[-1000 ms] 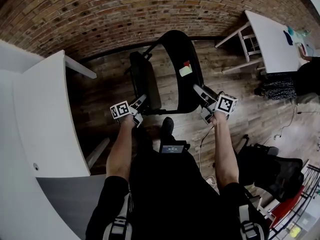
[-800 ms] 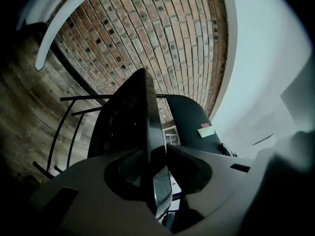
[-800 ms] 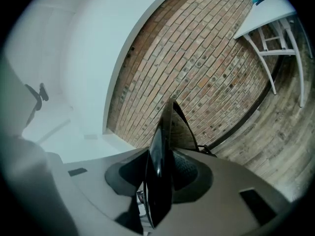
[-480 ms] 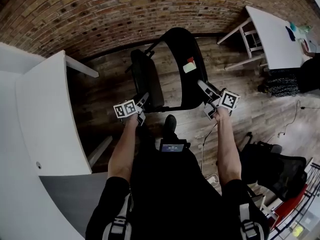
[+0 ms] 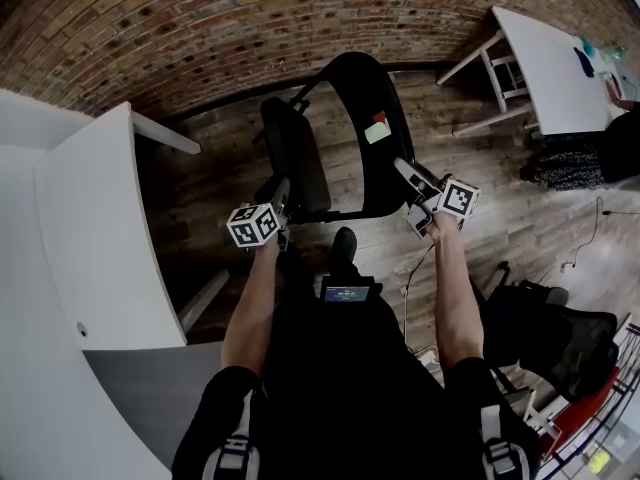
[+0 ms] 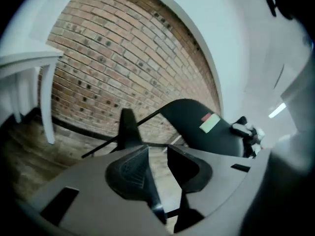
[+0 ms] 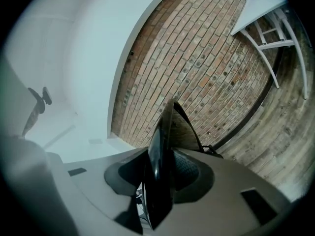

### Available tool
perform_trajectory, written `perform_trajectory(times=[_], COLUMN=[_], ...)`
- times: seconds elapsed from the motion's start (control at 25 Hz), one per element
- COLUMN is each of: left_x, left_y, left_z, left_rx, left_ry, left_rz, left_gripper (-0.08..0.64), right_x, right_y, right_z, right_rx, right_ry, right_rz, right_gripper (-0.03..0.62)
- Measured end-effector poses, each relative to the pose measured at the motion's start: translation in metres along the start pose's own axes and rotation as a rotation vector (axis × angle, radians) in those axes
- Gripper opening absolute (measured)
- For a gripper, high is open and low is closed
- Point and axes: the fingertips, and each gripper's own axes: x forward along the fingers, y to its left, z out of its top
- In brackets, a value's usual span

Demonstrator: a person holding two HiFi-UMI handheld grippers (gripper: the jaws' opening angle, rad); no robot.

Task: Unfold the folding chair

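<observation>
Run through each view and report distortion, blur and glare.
Head view: sharp and evenly lit, but fisheye bows the brick wall and white table. Left gripper view: soft, smeared all over, a bright streak at right. Right gripper view: dark corners; sheen on the close-up folding chair's backrest.

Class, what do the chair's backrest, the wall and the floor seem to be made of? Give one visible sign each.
Backrest: probably moulded plastic, black and glossy; its thin curved edge reflects light.
Wall: bare red-brown brick, matt; mortar joints show.
Floor: wood or wood-look planks, with grain and board seams.
</observation>
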Motion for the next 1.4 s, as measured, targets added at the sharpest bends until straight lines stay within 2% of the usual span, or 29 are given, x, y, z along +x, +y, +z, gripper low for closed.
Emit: perform_trajectory(times=[0.04,0.12,0.16,0.24,0.28,0.32,0.36,0.52,0.6,0.72,0.88,1.08,1.4], left_x=[0.004,0.02,0.028,0.045,0.052,0.058,0.064,0.073,0.07,0.06,0.049,0.033,0.029], left_y=[-0.019,-0.053,-0.062,-0.065,-0.063,-0.062,-0.062,-0.041,-0.029,-0.011,0.013,0.036,0.046], left_z=[0.008,0.011,0.005,-0.016,-0.026,-0.034,-0.04,-0.063,-0.069,-0.074,-0.086,-0.102,-0.108], left_rx=[-0.016,-0.079,-0.125,-0.199,-0.23,-0.261,-0.278,-0.207,-0.186,-0.182,-0.205,-0.235,-0.27], left_ry=[-0.012,0.017,0.049,0.123,0.153,0.172,0.187,0.241,0.249,0.251,0.258,0.267,0.249], left_rz=[-0.09,-0.246,-0.297,-0.325,-0.318,-0.312,-0.298,-0.147,-0.115,-0.093,-0.055,-0.014,-0.02], left_gripper=[0.133,0.133,0.133,0.133,0.133,0.101,0.11,0.11,0.11,0.11,0.11,0.11,0.11], right_x=[0.0,0.001,0.003,0.006,0.006,0.004,0.003,-0.003,-0.004,0.0,-0.001,0.0,-0.003], right_y=[0.0,0.003,0.005,0.005,0.004,0.001,-0.002,-0.015,-0.02,-0.024,-0.037,-0.043,-0.054], right_z=[0.001,0.001,0.0,-0.003,-0.003,-0.003,-0.001,-0.001,-0.003,-0.008,-0.012,-0.016,-0.017], right_rx=[0.004,0.01,0.012,0.01,0.005,0.002,0.004,0.019,0.032,0.026,0.034,0.041,0.055], right_ry=[-0.002,-0.008,-0.01,-0.008,-0.006,-0.004,-0.002,0.001,0.002,0.016,0.021,0.037,0.027], right_rz=[0.004,0.018,0.022,0.019,0.014,0.006,-0.003,-0.029,-0.03,-0.029,-0.052,-0.038,-0.032], right_gripper=[0.135,0.138,0.14,0.141,0.141,0.14,0.14,0.131,0.129,0.127,0.115,0.114,0.114])
